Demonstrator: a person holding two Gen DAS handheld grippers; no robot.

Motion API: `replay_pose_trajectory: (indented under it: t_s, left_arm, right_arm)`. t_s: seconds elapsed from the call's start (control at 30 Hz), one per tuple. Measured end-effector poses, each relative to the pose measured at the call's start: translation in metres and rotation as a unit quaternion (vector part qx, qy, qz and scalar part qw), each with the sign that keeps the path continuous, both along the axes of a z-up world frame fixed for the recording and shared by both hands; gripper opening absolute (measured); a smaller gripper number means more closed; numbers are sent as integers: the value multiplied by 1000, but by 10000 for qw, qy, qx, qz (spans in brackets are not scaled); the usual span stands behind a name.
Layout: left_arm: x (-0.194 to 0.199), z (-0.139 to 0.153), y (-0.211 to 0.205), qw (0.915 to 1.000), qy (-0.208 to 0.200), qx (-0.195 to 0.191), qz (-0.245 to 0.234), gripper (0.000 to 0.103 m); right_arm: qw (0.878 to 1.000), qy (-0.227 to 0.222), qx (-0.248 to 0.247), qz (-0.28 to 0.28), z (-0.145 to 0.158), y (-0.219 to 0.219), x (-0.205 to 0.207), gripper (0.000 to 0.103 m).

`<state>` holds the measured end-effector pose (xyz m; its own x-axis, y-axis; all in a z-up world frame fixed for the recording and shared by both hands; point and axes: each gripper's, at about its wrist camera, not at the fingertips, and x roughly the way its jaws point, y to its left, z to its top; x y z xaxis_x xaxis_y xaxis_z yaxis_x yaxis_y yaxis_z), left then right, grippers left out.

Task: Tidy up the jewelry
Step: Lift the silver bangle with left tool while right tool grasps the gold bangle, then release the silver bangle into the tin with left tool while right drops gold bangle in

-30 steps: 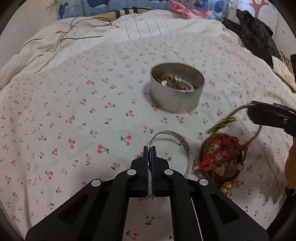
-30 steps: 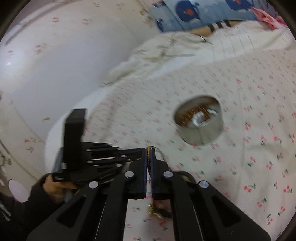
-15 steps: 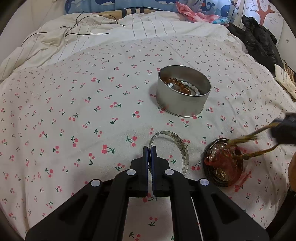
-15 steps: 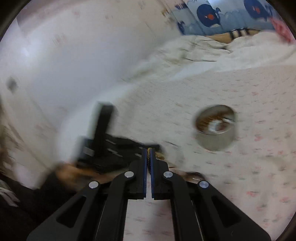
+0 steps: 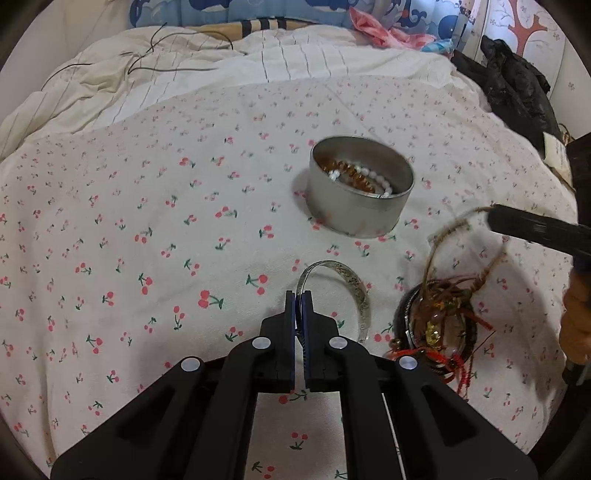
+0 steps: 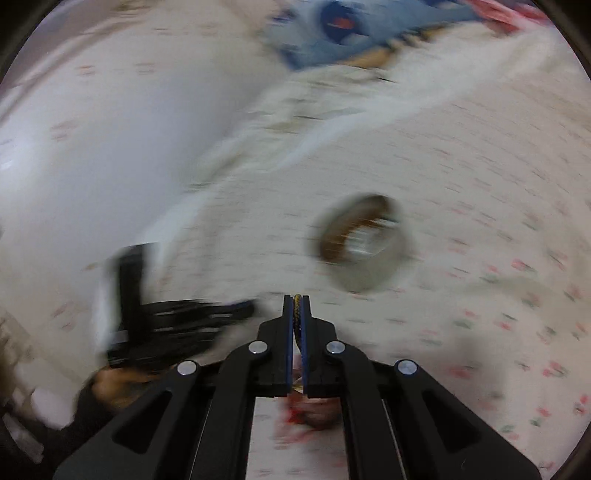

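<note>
A round metal tin (image 5: 360, 194) stands on the cherry-print sheet and holds amber and white bead strands (image 5: 360, 177). My left gripper (image 5: 299, 295) is shut on a clear silver-patterned bangle (image 5: 354, 291) near the bed surface. My right gripper (image 6: 296, 298) is shut on a brown-gold cord; it shows in the left wrist view (image 5: 491, 218) with the cord (image 5: 448, 236) running down to a tangle of red and brown jewelry (image 5: 439, 321) on a dark round bangle. The right wrist view is blurred; the tin (image 6: 364, 245) shows ahead of the fingers.
A rumpled cream quilt with dark cables (image 5: 166, 66) lies at the far side. Black clothing (image 5: 517, 81) sits at the far right edge. Blue whale-print fabric (image 5: 295, 11) lies behind. The left gripper and hand (image 6: 155, 317) are at the left in the right wrist view.
My right gripper has lifted the cord higher, drawing the tangle up from the dark bangle, and is moving fast. The left gripper still holds the bangle.
</note>
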<state>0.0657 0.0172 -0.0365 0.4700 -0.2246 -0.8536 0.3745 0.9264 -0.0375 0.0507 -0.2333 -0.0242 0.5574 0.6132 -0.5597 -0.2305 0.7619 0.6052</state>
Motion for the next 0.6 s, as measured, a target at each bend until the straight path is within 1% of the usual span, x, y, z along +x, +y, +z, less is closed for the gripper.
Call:
replay_pose_trajectory:
  t_s: [0.07, 0.13, 0.17, 0.2, 0.23, 0.27, 0.3, 0.37, 0.4, 0.43, 0.47, 0.53, 0.6]
  left_arm:
    - [2, -5, 1, 9999, 79, 49, 65, 3]
    - [5, -10, 2, 9997, 195, 76, 143, 3]
    - [6, -12, 2, 9996, 234, 101, 152, 3]
    - [7, -14, 2, 9994, 258, 140, 173, 4]
    - [8, -17, 2, 9992, 308, 157, 181, 9]
    - [9, -20, 1, 9990, 377, 166, 183, 14]
    - [9, -25, 0, 9987, 443, 187, 180, 22]
    - [7, -28, -5, 9986, 415, 302, 150, 23]
    - [5, -28, -9, 9986, 349, 374, 104, 20]
    - [4, -27, -10, 9988, 339, 352, 46, 7]
    - [3, -26, -11, 9989, 327, 322, -6, 3]
    - [-1, -19, -12, 9995, 171, 269, -76, 2]
    - [-4, -11, -11, 9997, 2, 230, -58, 2]
  right_arm:
    - [9988, 392, -73, -283, -14, -11, 7, 7]
    - [9967, 665, -110, -459, -23, -19, 11, 8]
    - [9958, 784, -92, -467, -28, -21, 12, 10]
    - [9953, 853, -106, -449, -30, -20, 13, 21]
    - [9952, 865, -119, -446, -31, -19, 12, 37]
    - [9953, 864, -121, -412, -31, -17, 11, 38]
    - [9957, 847, -148, -330, -30, -14, 10, 38]
    - [9963, 787, -297, -188, -29, -6, 9, 21]
    - [9966, 726, -369, -161, -26, -4, 8, 8]
    - [9969, 641, -424, -144, -24, -3, 6, 5]
    - [9977, 528, -413, -109, -19, -1, 3, 4]
    - [9995, 221, -216, 12, -7, 0, -3, 4]
    - [9978, -461, 195, 430, 17, 8, -15, 4]
